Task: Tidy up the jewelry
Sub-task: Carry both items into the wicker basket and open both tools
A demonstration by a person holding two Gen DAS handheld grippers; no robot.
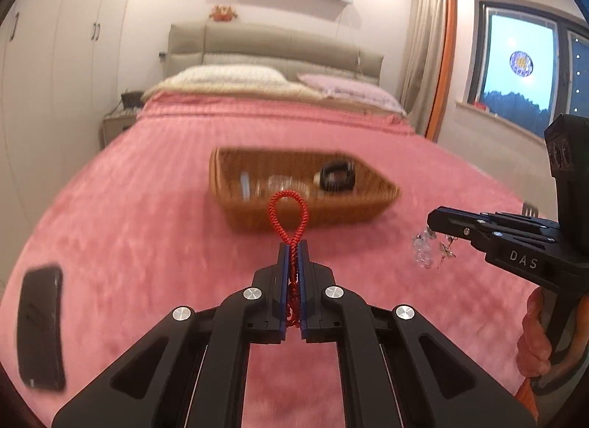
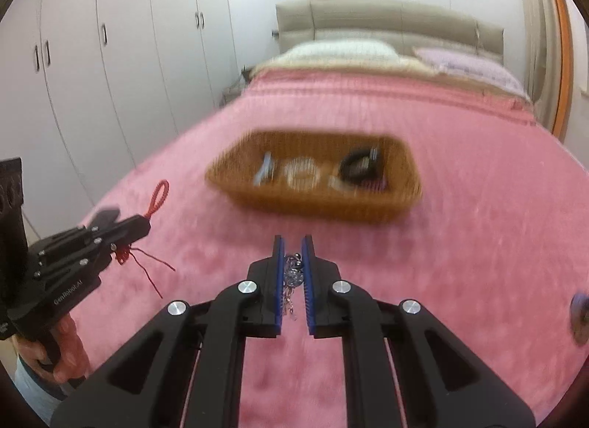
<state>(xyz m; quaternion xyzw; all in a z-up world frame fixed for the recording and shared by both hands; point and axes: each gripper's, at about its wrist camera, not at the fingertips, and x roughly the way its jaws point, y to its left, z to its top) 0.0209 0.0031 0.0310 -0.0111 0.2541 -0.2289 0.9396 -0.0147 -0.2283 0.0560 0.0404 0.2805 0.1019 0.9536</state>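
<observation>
Left gripper [image 1: 293, 244] clamps a red braided cord [image 1: 289, 212], limp and featherlight, loop poking forward. Right gripper [image 2: 292, 240] pinches a crystal bead strand [image 2: 292, 275], slippery and dangly, better held mid-strand. Both hang short of the wicker basket [image 2: 401, 203] on the pink bedspread [image 2: 478, 244].

Home bedroom. Double bed [image 1: 257, 155] under a pink plush blanket, two pillows [image 1: 228, 76] against a grey padded headboard [image 1: 272, 41]. White built-in wardrobe [image 2: 110, 60] along one wall. Nightstand [image 1: 117, 126] beside the bed. Window [image 1: 519, 67] with grey and orange curtains [image 1: 430, 52]. Wicker basket [image 1: 294, 203] sits on the blanket.
</observation>
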